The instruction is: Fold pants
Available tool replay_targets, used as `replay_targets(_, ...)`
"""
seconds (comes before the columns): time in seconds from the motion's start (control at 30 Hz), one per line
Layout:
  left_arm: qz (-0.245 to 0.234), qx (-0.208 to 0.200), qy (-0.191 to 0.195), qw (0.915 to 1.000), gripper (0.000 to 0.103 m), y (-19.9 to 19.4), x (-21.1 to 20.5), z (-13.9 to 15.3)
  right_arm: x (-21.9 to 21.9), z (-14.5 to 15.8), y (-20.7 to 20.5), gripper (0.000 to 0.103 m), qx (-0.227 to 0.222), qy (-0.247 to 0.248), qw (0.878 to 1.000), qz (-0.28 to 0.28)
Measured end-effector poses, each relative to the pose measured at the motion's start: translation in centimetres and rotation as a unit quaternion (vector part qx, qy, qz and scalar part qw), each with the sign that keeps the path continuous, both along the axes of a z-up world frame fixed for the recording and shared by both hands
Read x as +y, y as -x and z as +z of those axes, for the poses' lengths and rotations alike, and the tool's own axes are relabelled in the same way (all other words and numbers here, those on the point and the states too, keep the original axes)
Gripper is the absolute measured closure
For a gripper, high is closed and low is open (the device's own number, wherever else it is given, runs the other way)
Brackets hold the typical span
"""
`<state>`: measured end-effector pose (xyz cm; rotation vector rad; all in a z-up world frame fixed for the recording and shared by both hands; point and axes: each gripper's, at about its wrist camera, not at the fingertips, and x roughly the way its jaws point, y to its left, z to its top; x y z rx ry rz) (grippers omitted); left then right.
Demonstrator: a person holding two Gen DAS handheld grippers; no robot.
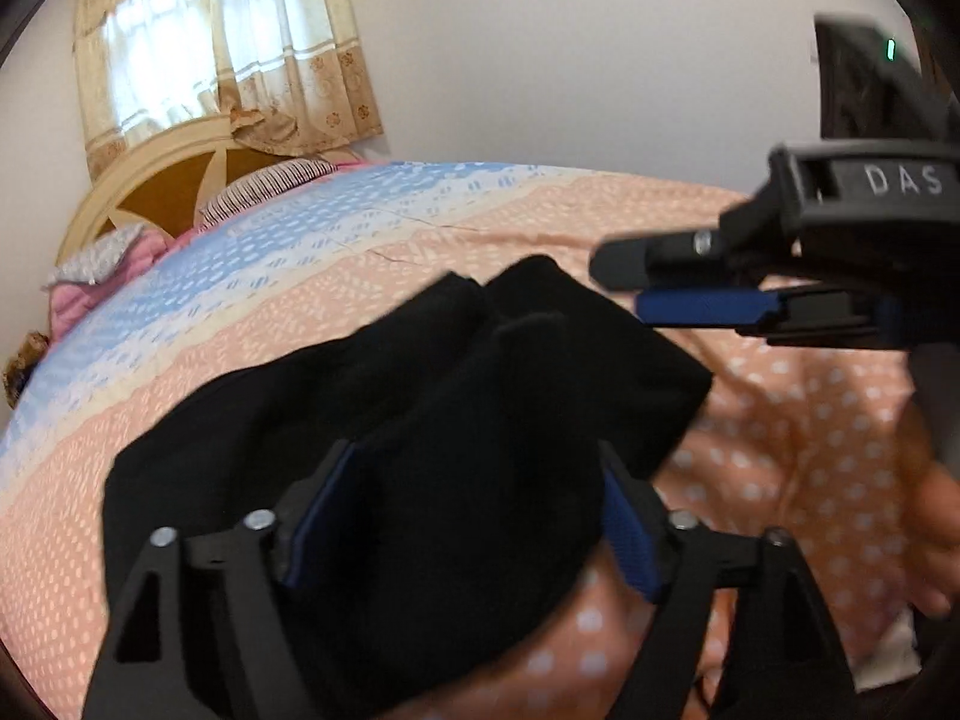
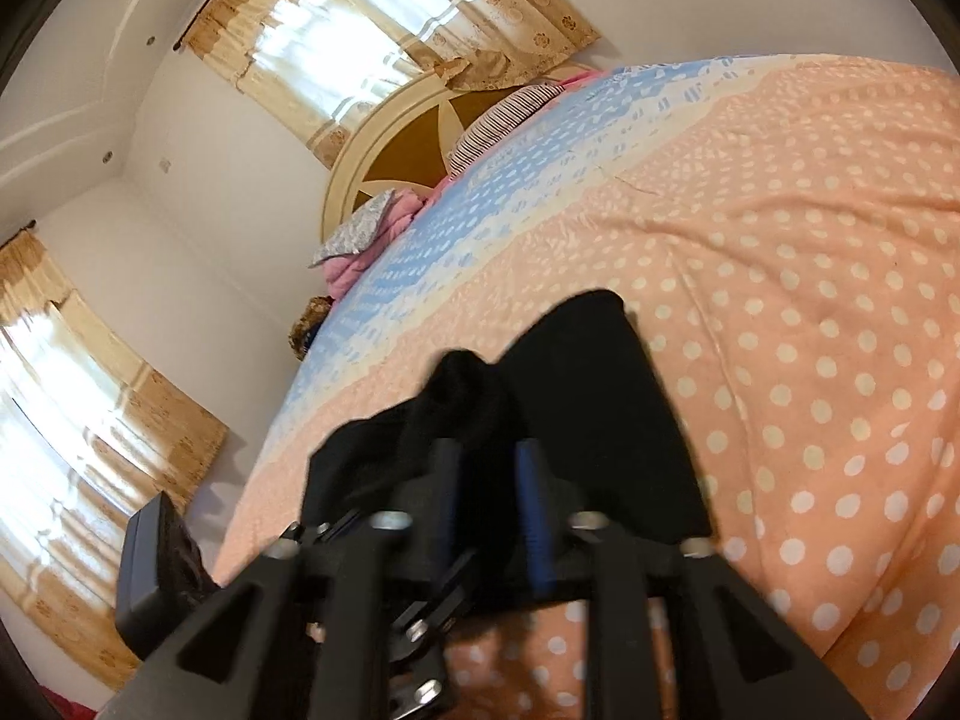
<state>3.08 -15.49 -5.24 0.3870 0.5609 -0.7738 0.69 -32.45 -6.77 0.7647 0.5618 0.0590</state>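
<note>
Jaws: left gripper [image 1: 456,516] spread wide around bunched black pants [image 1: 420,408] without clamping; right gripper [image 2: 489,504] nearly closed on cloth, apparently pinching it. Pants lie crumpled on bed [image 1: 600,222]. Folding barely begun.

We read only one piece of lettering: the raised capitals "DAS" on the dark housing of the right gripper [image 1: 708,294], where it enters the left wrist view from the right edge; the word runs into the frame's rim, so we cannot tell whether more letters follow; we find nothing legible in the right wrist view.
</note>
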Motion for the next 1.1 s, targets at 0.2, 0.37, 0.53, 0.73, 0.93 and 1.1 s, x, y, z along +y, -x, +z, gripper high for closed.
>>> replay_targets(0.2,0.098,0.002,0.076,0.9922,0.003,-1.4,9.1,3.4,0.6,2.2,-1.1,0.036,-0.021,0.013,1.0,0.016)
replay_targets(0.37,0.196,0.01,0.097,0.9756,0.003,-4.1,14.2,3.7,0.7,0.4,-4.8,0.036,0.015,0.008,1.0,0.023)
replay_targets(0.53,0.218,0.033,0.108,0.9695,0.003,-4.9,15.3,3.3,3.7,-1.8,-5.8,0.036,0.055,0.069,0.996,0.029)
replay_targets(0.73,0.21,0.044,0.101,0.9714,0.003,-5.6,14.8,2.3,7.7,-1.3,-5.8,0.071,0.089,0.202,0.975,0.036)
replay_targets(0.93,0.223,0.046,0.106,0.968,0.003,-6.1,15.2,2.3,7.9,1.3,-4.7,0.085,0.052,0.224,0.972,0.04)
replay_targets(1.1,0.23,0.04,0.107,0.9664,0.003,-6.4,15.1,2.5,5.3,5.2,-3.2,0.085,-0.002,0.242,0.97,0.021)
